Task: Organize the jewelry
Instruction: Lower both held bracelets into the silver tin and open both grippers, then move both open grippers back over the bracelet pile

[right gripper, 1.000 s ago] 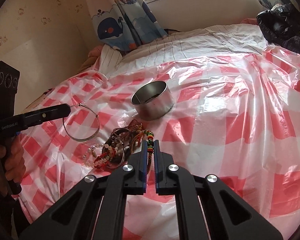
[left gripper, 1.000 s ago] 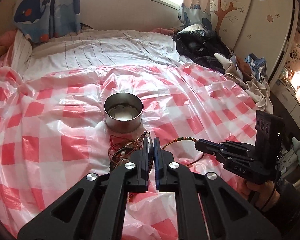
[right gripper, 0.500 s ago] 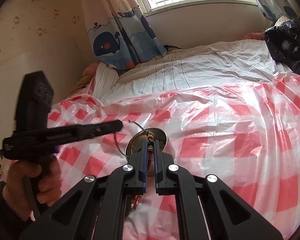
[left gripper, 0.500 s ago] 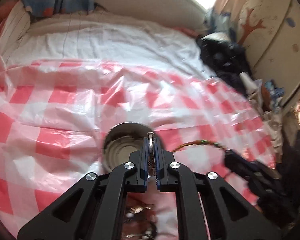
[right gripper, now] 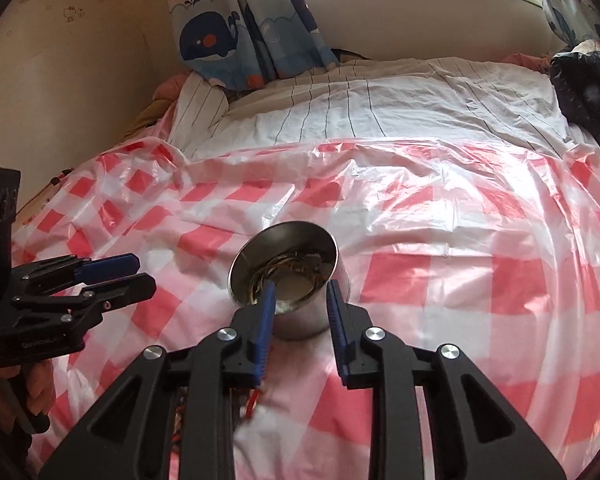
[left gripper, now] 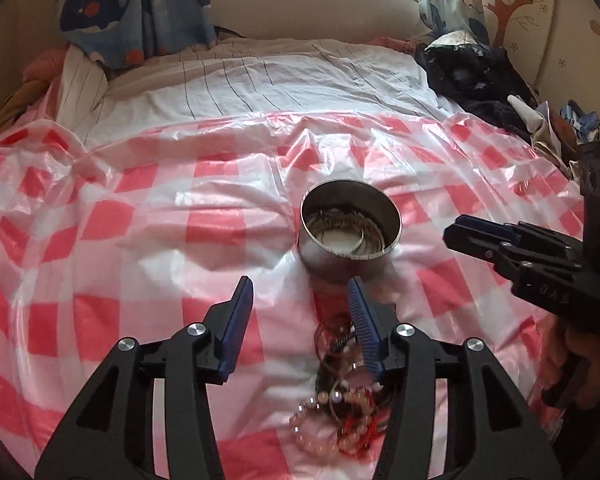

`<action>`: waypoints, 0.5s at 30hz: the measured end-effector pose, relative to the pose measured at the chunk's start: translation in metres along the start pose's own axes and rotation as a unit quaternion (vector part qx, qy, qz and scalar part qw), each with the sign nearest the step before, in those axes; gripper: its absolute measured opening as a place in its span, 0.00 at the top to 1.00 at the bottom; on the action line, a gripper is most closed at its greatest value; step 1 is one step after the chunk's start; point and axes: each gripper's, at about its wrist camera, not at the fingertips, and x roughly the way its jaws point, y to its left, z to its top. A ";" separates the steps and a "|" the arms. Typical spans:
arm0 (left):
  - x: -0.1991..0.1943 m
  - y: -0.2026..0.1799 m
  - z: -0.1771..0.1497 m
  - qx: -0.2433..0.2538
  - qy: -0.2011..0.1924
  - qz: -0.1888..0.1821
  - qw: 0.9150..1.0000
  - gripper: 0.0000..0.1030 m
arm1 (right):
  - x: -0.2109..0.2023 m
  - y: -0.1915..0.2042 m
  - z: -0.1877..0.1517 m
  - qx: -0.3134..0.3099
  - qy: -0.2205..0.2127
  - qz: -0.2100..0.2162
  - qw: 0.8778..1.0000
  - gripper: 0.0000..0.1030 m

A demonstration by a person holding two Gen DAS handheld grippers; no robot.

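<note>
Both grippers stand empty over the checked sheet (left gripper: pixel 148 240): my left gripper (left gripper: pixel 300 300) has just been opening, jaws about half apart with nothing between them, and my right gripper (right gripper: pixel 300 304) has just been opening too, a narrower gap, also bare, its tips just in front of the tin (right gripper: pixel 288 276). Bangles already lie coiled inside the tin (left gripper: pixel 350 232), so I judge this the moment right after a drop. More jewelry, the pile (left gripper: pixel 340 412) of beads and cords, waits under my left jaws. Next I need to lower onto that tangle and single out one piece.
</note>
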 end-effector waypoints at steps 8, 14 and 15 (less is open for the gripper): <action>0.028 0.001 -0.039 -0.038 0.035 -0.032 0.998 0.55 | -0.006 0.024 -0.049 -0.017 0.038 0.041 0.998 0.70; 0.030 0.007 -0.033 -0.064 0.033 -0.044 0.996 0.55 | 0.001 0.024 -0.056 -0.015 0.054 0.040 0.998 0.66; 0.032 0.006 -0.033 -0.064 0.036 -0.046 0.996 0.54 | 0.002 0.023 -0.057 -0.014 0.055 0.039 0.998 0.66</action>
